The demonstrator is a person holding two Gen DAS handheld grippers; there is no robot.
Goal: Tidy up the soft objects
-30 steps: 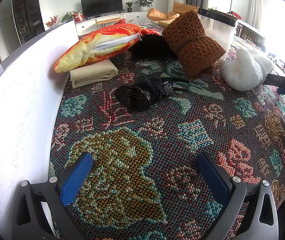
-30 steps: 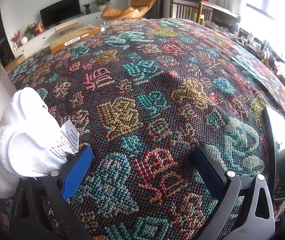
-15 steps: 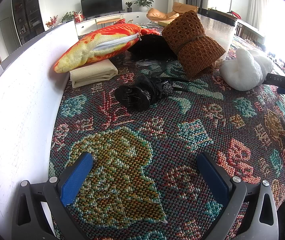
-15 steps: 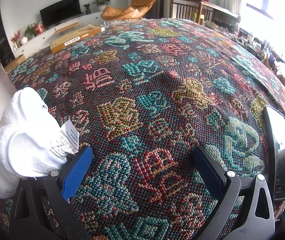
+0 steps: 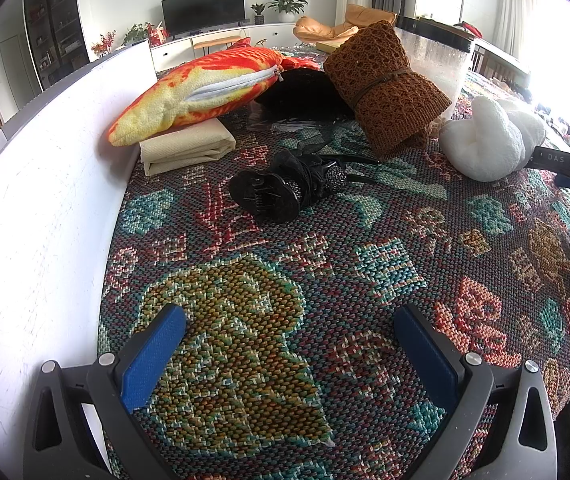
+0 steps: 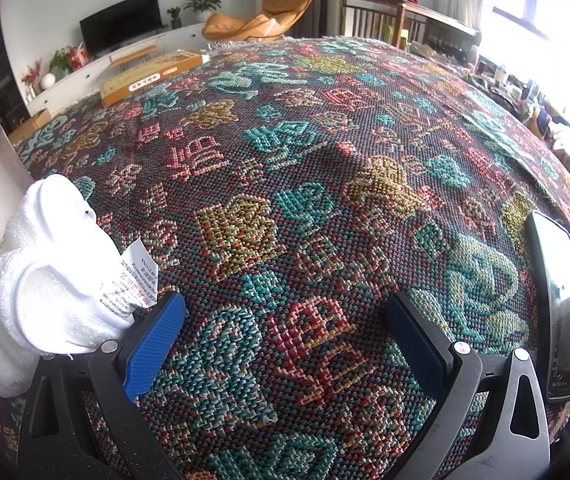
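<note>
My left gripper [image 5: 289, 320] is open and empty above the patterned cloth. Ahead of it lie a black hair clip with black fabric [image 5: 281, 188], a folded cream cloth [image 5: 187, 148], an orange fish pillow [image 5: 205, 92] resting on that cloth, a brown knitted bundle [image 5: 389, 92] and a white plush item [image 5: 489, 140]. My right gripper [image 6: 285, 312] is open and empty. The white plush [image 6: 37, 280] with a label lies just left of its left finger.
A white board [image 5: 37, 208] runs along the left side. A clear plastic bin [image 5: 437, 60] stands behind the brown bundle. A phone [image 6: 557, 300] lies at the right. A flat cardboard box [image 6: 153, 76] lies at the far edge. The patterned cloth [image 6: 305, 160] covers the table.
</note>
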